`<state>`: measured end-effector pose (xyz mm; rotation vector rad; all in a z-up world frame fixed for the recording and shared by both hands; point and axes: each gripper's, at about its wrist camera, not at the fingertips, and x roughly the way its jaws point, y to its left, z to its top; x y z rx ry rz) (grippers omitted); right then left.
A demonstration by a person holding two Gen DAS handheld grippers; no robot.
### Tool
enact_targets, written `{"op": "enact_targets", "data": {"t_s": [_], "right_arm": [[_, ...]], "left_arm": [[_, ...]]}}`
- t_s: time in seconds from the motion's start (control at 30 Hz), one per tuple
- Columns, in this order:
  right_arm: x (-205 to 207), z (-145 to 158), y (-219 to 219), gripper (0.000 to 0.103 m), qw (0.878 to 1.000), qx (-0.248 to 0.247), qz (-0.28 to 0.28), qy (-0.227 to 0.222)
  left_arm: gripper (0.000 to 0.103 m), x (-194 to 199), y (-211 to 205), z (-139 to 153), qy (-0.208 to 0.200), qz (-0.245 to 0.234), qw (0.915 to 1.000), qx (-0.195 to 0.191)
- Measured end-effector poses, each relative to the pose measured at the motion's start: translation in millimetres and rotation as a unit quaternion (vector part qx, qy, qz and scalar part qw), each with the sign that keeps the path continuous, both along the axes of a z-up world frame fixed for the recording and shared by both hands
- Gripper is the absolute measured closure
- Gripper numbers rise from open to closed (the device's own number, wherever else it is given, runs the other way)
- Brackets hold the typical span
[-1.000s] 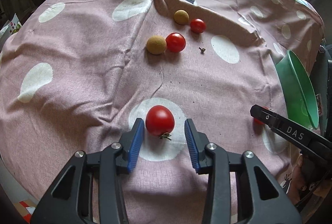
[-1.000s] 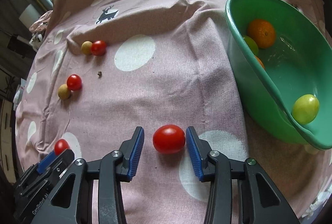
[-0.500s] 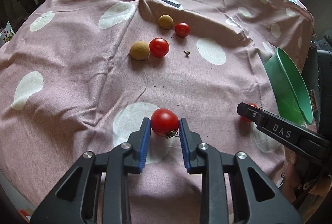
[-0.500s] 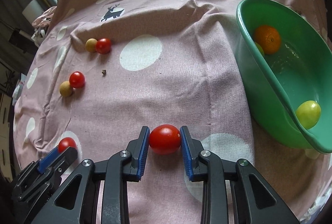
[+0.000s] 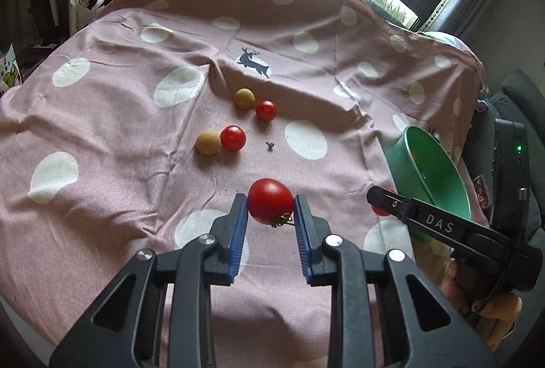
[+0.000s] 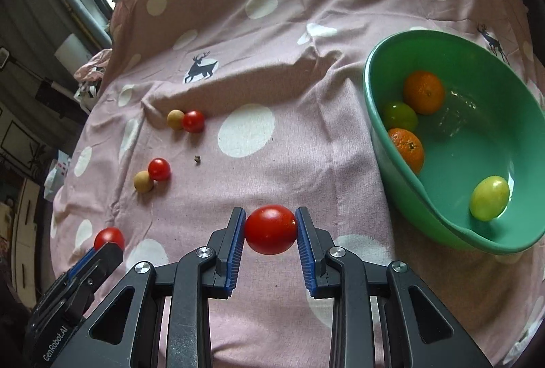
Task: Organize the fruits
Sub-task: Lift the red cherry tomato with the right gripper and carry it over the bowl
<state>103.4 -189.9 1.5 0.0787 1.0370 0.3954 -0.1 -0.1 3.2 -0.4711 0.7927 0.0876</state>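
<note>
Item one: cloth over the table, everything else on it or above it. Item two: my left gripper with a tomato between its pads, clear of the cloth. Item three: my right gripper, to the right of the left one, likewise clamped on a second tomato. Item four: bowl at the right, holding two oranges and two further fruits. Item five: beyond the grippers, two pairs on the cloth, each a small round fruit touching a small tomato on its right; the far pair lies behind the near. A loose stem sits just right of the near pair.
</note>
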Motion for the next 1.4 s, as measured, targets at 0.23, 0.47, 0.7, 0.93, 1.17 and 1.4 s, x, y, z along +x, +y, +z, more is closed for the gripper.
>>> {"op": "enact_targets", "data": {"t_s": [0.23,0.47,0.7,0.93,1.17,1.4], "right_arm": [[-2,20,-18,0.073,0.998,0.043,-0.016,-0.036],[-1,36,-56,0.073,0.991,0.092,-0.055,-0.080],[-1,48,-103,0.072,0.976,0.130,-0.129,-0.115],[-1,48,-139,0.072,0.965,0.135,-0.190,-0.122],[3,41,-158,0.072,0.958,0.131,-0.229,-0.110],[5,35,-170,0.072,0.954,0.110,-0.262,-0.097]], "left_arm": [[0.076,4,-32,26,-0.037,-0.026,0.9985,0.030],[0.076,18,-73,47,-0.068,-0.055,0.9935,0.073],[0.076,45,-111,54,-0.077,-0.091,0.9891,0.086],[0.076,69,-145,51,-0.079,-0.125,0.9847,0.091],[0.076,89,-173,42,-0.071,-0.153,0.9817,0.089],[0.076,100,-189,31,-0.062,-0.176,0.9792,0.079]]}}
